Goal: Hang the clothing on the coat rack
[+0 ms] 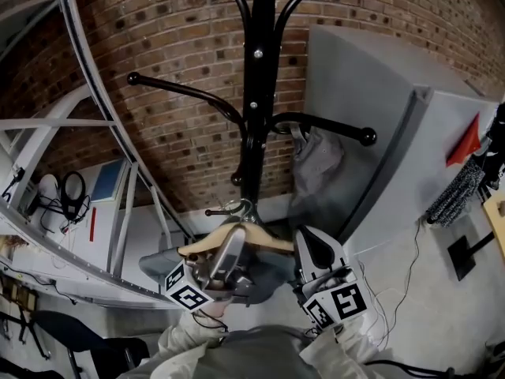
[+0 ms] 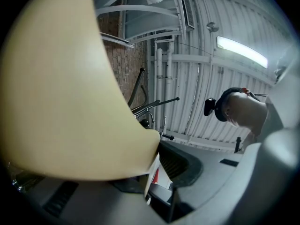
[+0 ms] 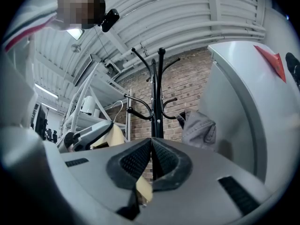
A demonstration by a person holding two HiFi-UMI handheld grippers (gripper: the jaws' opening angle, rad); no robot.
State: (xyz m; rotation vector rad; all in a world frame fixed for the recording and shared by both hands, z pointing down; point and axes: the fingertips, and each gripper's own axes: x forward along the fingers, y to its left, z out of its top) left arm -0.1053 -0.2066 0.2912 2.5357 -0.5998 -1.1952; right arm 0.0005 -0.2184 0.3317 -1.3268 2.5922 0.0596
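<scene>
A black coat rack (image 1: 259, 93) stands against the brick wall, and a grey garment (image 1: 317, 160) hangs on its right arm. Just below the rack's lower hooks is a wooden hanger (image 1: 207, 245) with a metal hook, and blue-grey clothing (image 1: 158, 265) drapes beneath it. My left gripper (image 1: 230, 247) is shut on the hanger near its middle; in the left gripper view the wood (image 2: 61, 88) fills the left side between the jaws. My right gripper (image 1: 312, 249) is shut on the hanger's right end. A sliver of wood (image 3: 143, 189) shows between its pads (image 3: 136, 161), with the rack (image 3: 158, 102) straight ahead.
A tall grey cabinet (image 1: 379, 133) stands just right of the rack, with a red flag (image 1: 465, 142) beside it. A curved metal frame and shelving (image 1: 95, 125) run along the left, with headphones (image 1: 72, 188) on them. Cables trail on the floor at the right.
</scene>
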